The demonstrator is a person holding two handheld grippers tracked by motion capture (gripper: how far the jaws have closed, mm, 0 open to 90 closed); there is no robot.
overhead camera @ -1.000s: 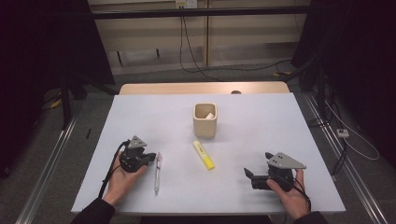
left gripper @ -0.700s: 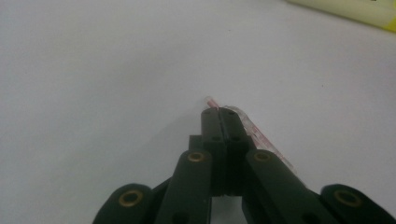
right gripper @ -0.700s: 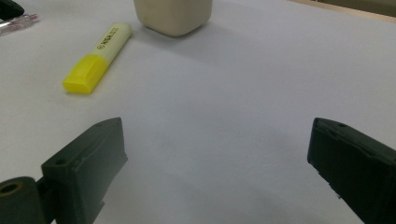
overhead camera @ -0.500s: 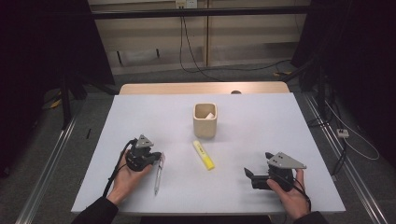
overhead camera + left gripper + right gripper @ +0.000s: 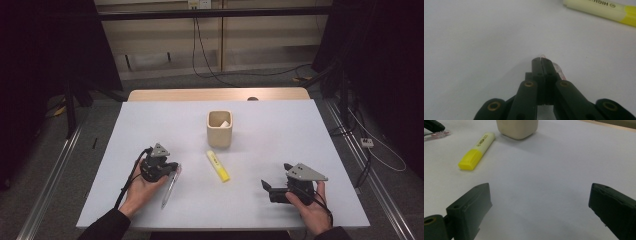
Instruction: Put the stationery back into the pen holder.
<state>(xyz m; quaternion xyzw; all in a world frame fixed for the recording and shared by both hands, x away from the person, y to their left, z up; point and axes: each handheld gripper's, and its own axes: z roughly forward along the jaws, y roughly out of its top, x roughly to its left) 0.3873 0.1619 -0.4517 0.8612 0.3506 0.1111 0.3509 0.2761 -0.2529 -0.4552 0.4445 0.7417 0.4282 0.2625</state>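
2 hands rest low: left tool point(image 5: 172, 167) over pen point(image 5: 167, 187), right tool point(image 5: 266, 186) apart.

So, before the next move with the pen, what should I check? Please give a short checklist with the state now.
1. Left gripper fingers closed: ok, jaws together in the left gripper view.
2. Pen gripped between them: cannot tell; its clear end lies beside the shut fingers.
3. Right gripper open, nothing between its fingers: ok.
4. Beige cup upright: ok.
5. Yellow highlighter apart from the pen: ok.
6. Bare table between pen and cup: not ok, the highlighter lies partly between.
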